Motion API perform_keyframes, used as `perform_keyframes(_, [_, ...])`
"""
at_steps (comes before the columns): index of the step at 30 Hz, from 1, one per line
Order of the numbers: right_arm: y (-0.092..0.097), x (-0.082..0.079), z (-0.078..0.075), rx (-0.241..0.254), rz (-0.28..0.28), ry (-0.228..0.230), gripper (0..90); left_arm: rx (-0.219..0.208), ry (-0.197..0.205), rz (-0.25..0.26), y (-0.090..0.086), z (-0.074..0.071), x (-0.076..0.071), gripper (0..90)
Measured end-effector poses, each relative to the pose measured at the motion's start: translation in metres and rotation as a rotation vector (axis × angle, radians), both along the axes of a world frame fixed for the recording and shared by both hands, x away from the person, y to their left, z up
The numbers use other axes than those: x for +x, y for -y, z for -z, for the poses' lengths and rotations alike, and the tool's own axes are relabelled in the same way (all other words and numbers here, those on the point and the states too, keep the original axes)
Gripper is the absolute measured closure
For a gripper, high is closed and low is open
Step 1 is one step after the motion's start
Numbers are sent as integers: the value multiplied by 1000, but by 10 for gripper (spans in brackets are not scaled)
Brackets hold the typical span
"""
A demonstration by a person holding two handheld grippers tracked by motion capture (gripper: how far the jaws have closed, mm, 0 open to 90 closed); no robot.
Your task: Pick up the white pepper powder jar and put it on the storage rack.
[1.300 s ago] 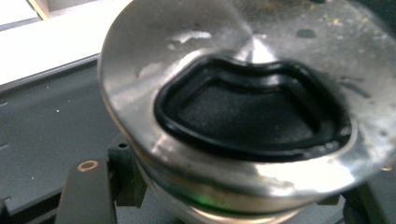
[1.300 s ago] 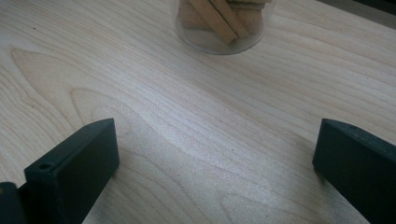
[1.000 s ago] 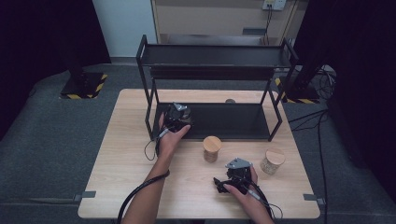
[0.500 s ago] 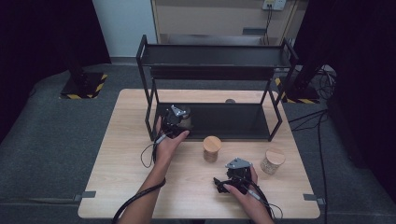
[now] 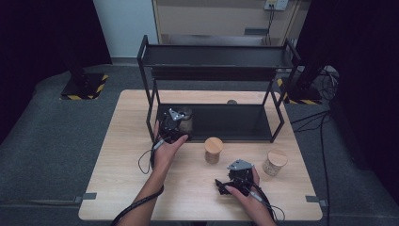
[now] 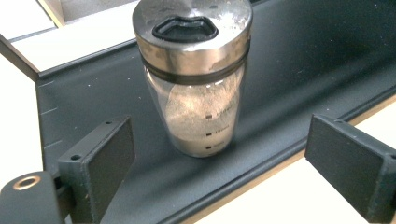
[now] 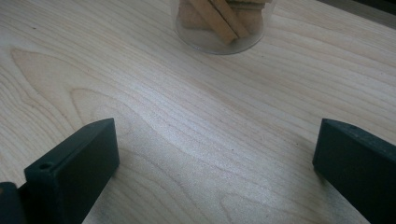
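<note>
The glass shaker (image 6: 196, 79) with the metal lid stands upright on the bottom shelf of the black rack (image 5: 221, 123), at that shelf's left end, with pale powder in its lower part. The left gripper (image 5: 173, 126) sits just in front of the rack's left end — its jaws have just been opening and now stand released, one on each side of the shaker, neither pad touching the glass. In front of the rack, on the wooden table (image 5: 127, 179), the right gripper (image 5: 235, 181) rests low with its jaws spread wide and nothing between them — a jar (image 7: 224, 23) of tan sticks stands ahead of it. Another wood-lidded jar (image 5: 274, 162) stands off the rack's right front corner.
</note>
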State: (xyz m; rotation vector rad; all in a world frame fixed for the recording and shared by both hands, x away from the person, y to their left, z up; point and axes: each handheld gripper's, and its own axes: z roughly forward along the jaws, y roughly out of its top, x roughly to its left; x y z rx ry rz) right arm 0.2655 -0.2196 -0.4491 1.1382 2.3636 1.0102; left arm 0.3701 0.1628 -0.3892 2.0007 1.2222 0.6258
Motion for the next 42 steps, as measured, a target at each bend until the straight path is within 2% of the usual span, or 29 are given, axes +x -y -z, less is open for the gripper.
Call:
perform_keyframes(17, [0,0,0,-4,1,1,6,-3,-13,1,-10,-5,-24,65])
perform_keyframes(31, [-2,-2,0,-1,13,-1,4,-1,-32,30,-13,-11,-43,56])
perform_keyframes(42, [-4,0,-1,-4,14,-2,4,21,-47,68,-8,-11,-64,28])
